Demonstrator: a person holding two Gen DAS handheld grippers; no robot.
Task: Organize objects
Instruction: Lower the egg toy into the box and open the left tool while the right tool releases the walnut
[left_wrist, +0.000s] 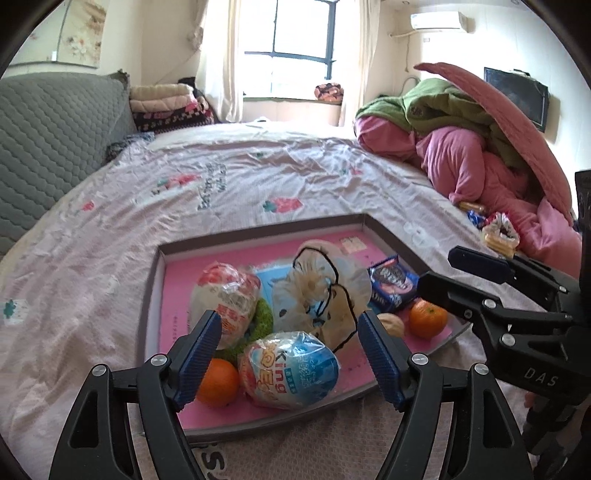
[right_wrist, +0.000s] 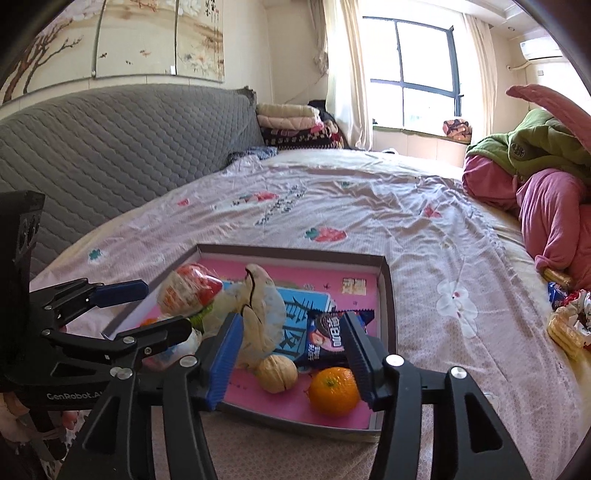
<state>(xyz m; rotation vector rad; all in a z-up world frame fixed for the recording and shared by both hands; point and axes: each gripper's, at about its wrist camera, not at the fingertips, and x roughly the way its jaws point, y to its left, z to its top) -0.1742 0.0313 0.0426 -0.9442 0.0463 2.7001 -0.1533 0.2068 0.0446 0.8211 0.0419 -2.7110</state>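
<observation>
While both grippers hover over the tray (left_wrist: 391, 236) on the bed (left_wrist: 258, 184), the left gripper (left_wrist: 290, 332) and right gripper (right_wrist: 291, 336) stand spread apart, holding nothing; snack bags, a walnut (right_wrist: 277, 373) and an orange (right_wrist: 334, 391) lie inside the tray.

A pink-lined tray (left_wrist: 173, 266) with a grey rim is seen on a pale pink bedsheet (left_wrist: 258, 177) printed with strawberries. Two orange tangerines (right_wrist: 334, 391), a tan walnut (right_wrist: 276, 373) and a blue-and-white packet (left_wrist: 291, 373) are shown inside. The headboard (right_wrist: 110, 147) is quilted grey.
</observation>
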